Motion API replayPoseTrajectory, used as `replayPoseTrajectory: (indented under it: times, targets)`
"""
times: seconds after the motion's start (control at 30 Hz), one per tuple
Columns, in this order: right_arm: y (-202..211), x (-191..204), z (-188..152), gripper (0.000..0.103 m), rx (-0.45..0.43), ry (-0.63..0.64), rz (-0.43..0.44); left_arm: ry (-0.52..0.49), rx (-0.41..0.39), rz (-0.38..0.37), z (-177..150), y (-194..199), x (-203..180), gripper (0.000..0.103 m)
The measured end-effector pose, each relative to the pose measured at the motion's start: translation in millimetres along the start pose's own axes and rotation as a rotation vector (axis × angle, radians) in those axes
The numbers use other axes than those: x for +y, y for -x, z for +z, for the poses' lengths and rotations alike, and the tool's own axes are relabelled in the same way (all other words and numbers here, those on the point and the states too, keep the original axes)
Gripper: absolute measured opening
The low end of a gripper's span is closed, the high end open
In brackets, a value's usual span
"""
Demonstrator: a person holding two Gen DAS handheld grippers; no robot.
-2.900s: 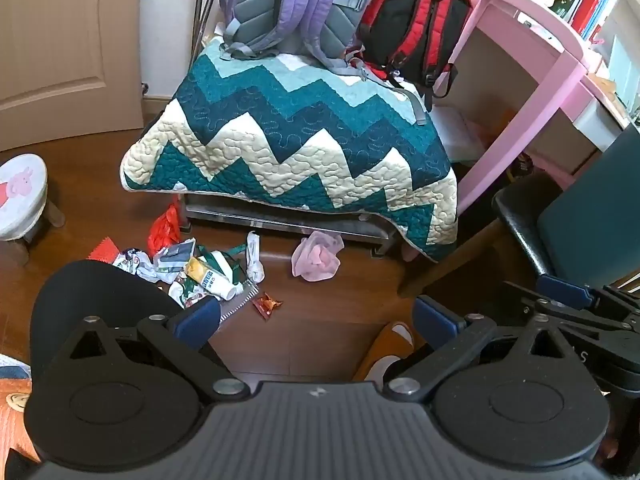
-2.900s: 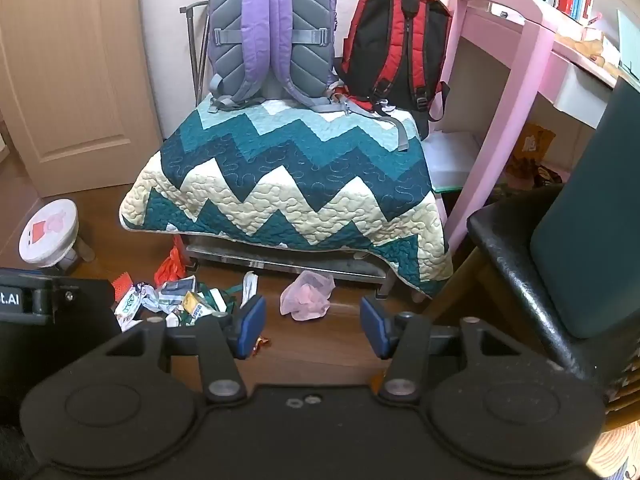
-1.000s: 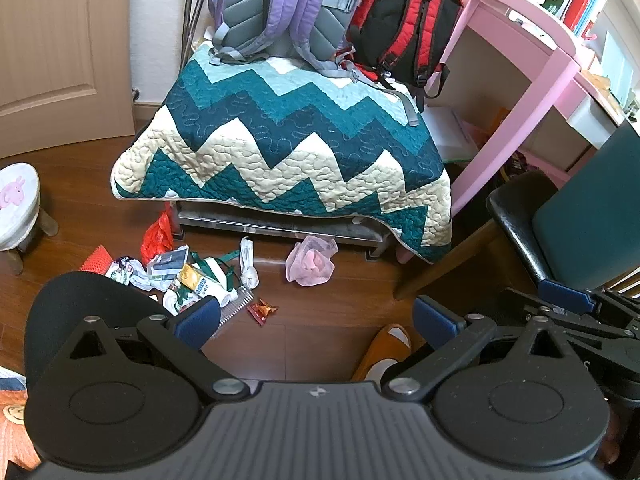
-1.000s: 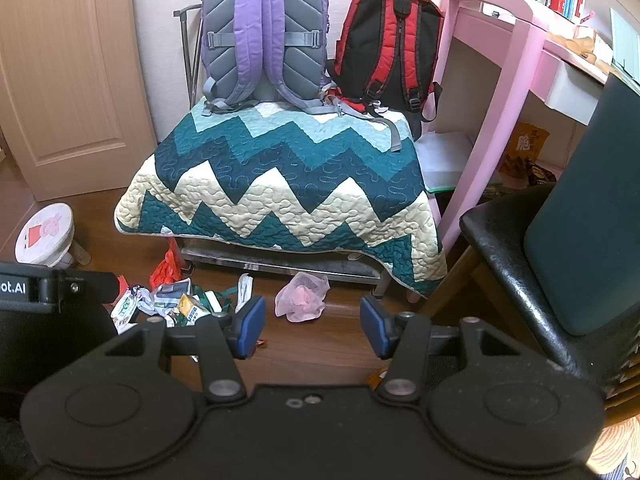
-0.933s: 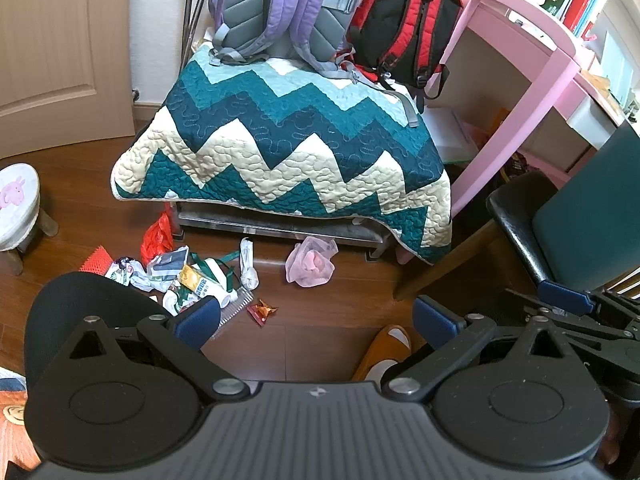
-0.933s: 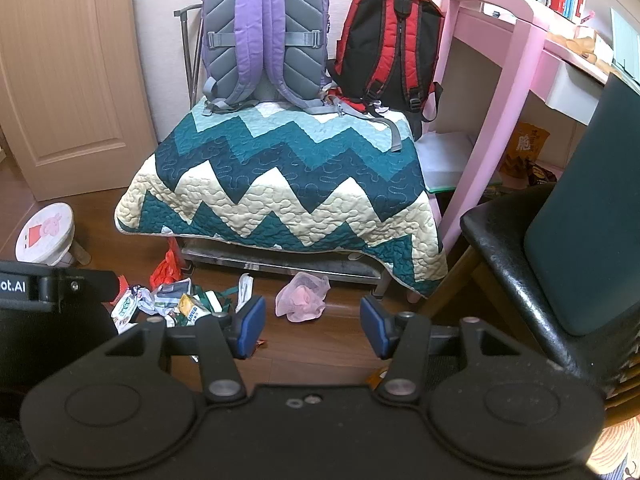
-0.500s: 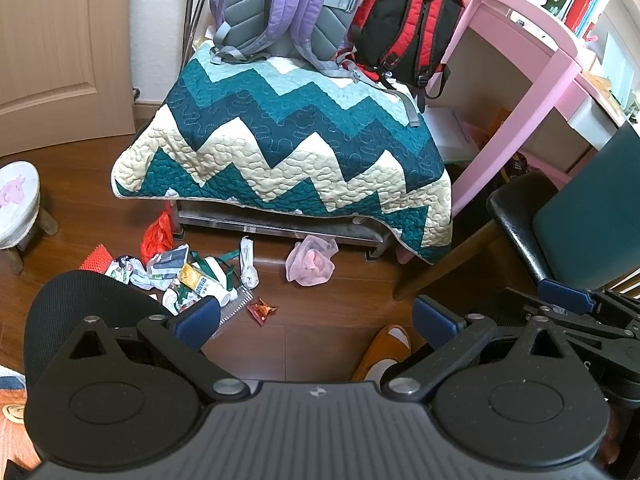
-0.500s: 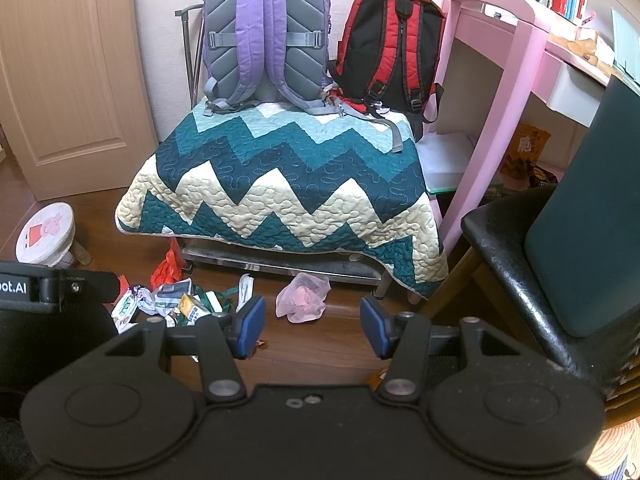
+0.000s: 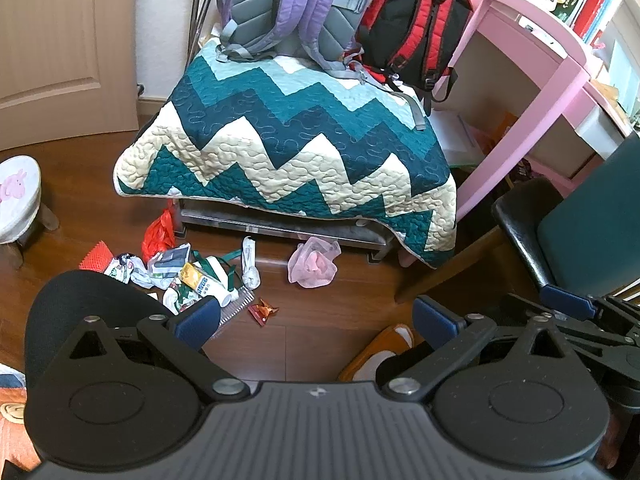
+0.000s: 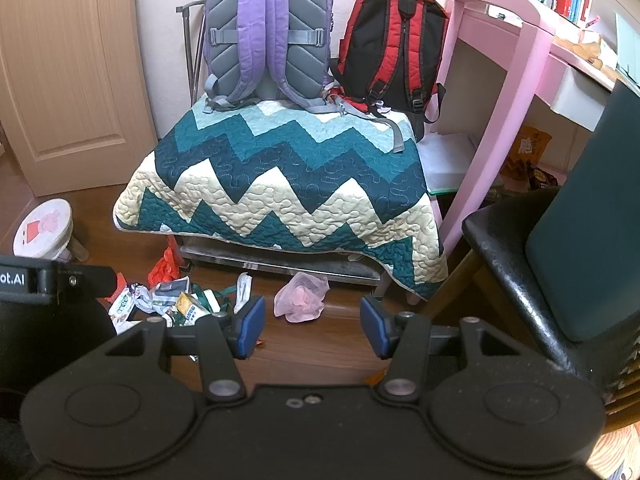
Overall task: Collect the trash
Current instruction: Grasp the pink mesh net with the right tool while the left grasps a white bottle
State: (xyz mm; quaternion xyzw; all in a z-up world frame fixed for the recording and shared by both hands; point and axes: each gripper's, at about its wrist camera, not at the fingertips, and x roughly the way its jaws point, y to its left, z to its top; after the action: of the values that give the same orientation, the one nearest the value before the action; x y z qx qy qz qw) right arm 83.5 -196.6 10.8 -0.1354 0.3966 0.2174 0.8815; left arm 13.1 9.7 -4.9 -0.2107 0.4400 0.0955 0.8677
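A pile of crumpled wrappers and cartons (image 9: 188,276) lies on the wooden floor in front of the quilt-covered stand; it also shows in the right wrist view (image 10: 168,300). A crumpled pink bag (image 9: 314,266) lies to its right, also seen in the right wrist view (image 10: 301,302). A red plastic bag (image 9: 158,234) and a small red wrapper (image 9: 262,310) lie nearby. My left gripper (image 9: 316,318) is open and empty, high above the floor. My right gripper (image 10: 312,330) is open and empty, also well above the trash. A black bin-like round object (image 9: 92,304) sits at lower left.
A zigzag quilt (image 9: 288,148) covers a low stand bearing a purple backpack (image 9: 296,4) and a red-black backpack (image 9: 412,28). A pink desk (image 9: 532,80) and a black chair (image 9: 568,232) stand at the right. A small white stool (image 9: 18,196) stands at the left. A slipper (image 9: 380,344) lies below.
Both views have drifted slightly; the scene sits a little lower and closer than 2.9 s ago. Nothing was gripped or moved on the floor.
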Motion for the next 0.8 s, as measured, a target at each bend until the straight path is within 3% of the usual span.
replayPoseTrajectory:
  times: [0.2,0.37,0.63,0.8]
  targets:
    - [-17.9,2.1,9.8,0.052,0.021,0.015,0.005,0.019,0.005,0.024,11.5,-17.3,8.2,0.103]
    - [-55.5,-3.2,21.8,0.052,0.042,0.021,0.036,0.017,-0.025,0.111,31.7,-47.3,22.8,0.103]
    - [-163.9,-15.8,38.2,0.052,0.092,0.019,0.146,-0.006,0.029,0.227,68.6,-145.8,71.1,0.103]
    - [-246.6,-22.0,44.9,0.052,0.161,-0.029,0.212,0.075,0.126,0.267,87.0,-223.4,102.5,0.103]
